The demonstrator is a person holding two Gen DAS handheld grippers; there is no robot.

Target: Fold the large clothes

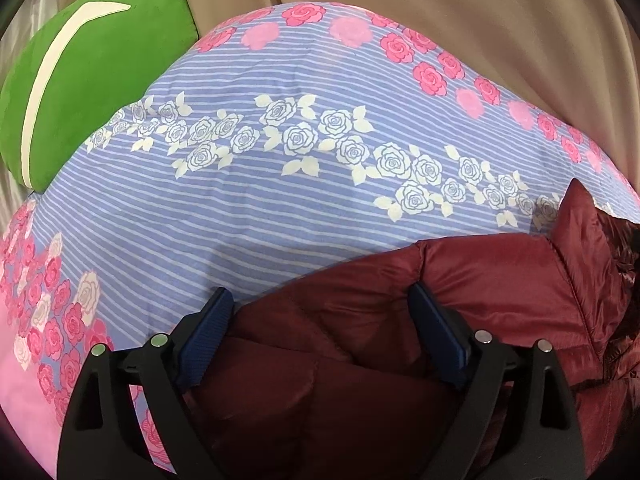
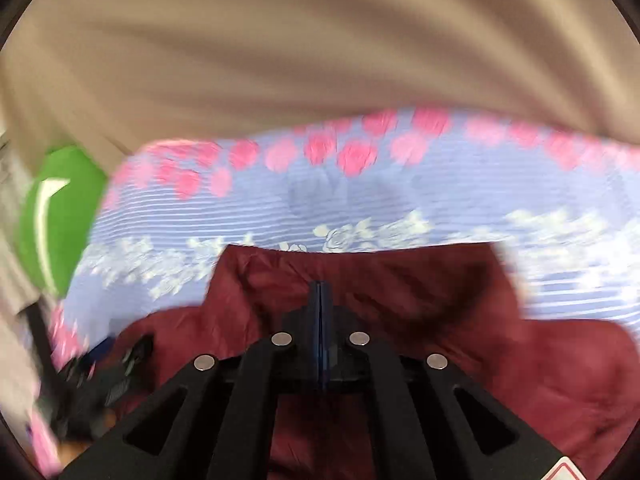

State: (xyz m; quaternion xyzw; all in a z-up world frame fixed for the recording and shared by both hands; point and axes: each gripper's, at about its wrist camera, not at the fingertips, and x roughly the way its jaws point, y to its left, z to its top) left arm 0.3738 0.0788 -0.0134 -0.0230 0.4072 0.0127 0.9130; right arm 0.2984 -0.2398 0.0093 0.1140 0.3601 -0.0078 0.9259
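Observation:
A dark red puffer jacket (image 1: 460,300) lies on a blue striped bedsheet with rose prints (image 1: 248,208). My left gripper (image 1: 320,300) is open, its blue-padded fingers (image 1: 438,332) standing on either side of a jacket edge, low over it. In the right wrist view, which is blurred by motion, the jacket (image 2: 400,280) fills the lower half. My right gripper (image 2: 320,296) has its jaws pressed together over the jacket; whether fabric is pinched between them I cannot tell.
A green plush cushion with a white stripe (image 1: 80,92) lies at the sheet's far left; it also shows in the right wrist view (image 2: 60,216). Beige curtain folds (image 1: 460,8) hang behind the bed. A dark blurred object (image 2: 112,380) sits at the lower left.

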